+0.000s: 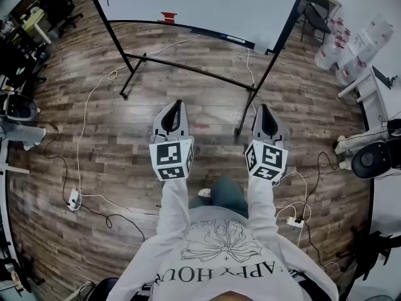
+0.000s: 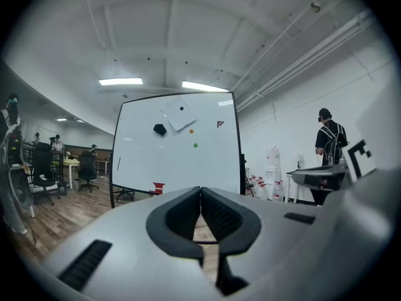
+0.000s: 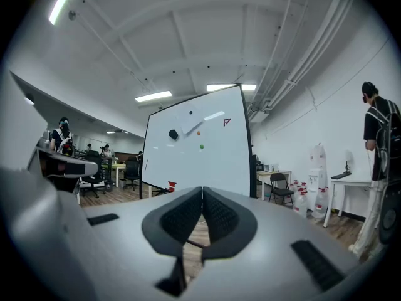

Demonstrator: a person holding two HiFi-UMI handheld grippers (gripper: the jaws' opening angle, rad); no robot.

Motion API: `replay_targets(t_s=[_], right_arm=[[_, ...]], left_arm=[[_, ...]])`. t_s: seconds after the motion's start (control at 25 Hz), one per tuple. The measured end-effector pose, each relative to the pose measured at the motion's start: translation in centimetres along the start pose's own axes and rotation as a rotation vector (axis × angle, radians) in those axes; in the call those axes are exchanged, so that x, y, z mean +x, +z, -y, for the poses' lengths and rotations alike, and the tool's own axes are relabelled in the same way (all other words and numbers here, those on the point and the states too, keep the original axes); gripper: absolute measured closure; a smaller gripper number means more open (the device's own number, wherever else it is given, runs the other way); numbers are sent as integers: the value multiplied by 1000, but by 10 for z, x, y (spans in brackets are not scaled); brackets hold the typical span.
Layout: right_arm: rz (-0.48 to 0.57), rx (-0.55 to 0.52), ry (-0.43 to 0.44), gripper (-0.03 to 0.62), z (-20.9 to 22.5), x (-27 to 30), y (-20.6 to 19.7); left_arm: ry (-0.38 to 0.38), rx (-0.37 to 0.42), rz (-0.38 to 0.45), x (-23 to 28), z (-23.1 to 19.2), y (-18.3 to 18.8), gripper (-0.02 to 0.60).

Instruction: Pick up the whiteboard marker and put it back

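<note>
Task has basically not started as far as I can see. Both hands are out in front of the person in the head view, and both tools are empty: left tongs (image 1: 180,103) are pinched together at the tips with nothing between them, same for the right tongs (image 1: 263,108).

The whiteboard (image 1: 200,2) sits at the top of the frame, well apart from both tongs. There's a slim bluish thing (image 1: 236,39) lying on the tray (image 1: 144,24) toward the board's lower right corner. My guess is that's the marker, but it's too small to be sure. A red thing (image 1: 168,16) sits further left on the same tray.

So all of it is left to do: walk up, open one set of tongs, grab the marker, put it back.

Room-wise, the wood floor (image 1: 125,105) straight ahead is open, but the stand's crossbar (image 1: 188,68) and feet sit low between the person and the board. A white cable (image 1: 84,124) loops across the left side down to a power strip (image 1: 73,198), and desks crowd both edges of the frame
</note>
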State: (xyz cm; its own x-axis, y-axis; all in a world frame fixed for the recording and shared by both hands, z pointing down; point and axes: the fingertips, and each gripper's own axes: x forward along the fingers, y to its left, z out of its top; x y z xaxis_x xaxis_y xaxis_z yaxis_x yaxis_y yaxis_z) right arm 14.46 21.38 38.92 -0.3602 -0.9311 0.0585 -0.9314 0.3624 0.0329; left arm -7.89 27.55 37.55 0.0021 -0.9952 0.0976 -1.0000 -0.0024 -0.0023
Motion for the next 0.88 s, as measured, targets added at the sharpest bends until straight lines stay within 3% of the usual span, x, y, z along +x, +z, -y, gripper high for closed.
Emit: replay_targets(t_s=[0.44,0.88], right_arm=[[-28,-8,34,591,6,73,-9],[-12,-50,128,590,30,230,9]], left_arm=[[7,-8,-28,66,-11,-8,575],[81,-6,-21,201,-37,13,575]])
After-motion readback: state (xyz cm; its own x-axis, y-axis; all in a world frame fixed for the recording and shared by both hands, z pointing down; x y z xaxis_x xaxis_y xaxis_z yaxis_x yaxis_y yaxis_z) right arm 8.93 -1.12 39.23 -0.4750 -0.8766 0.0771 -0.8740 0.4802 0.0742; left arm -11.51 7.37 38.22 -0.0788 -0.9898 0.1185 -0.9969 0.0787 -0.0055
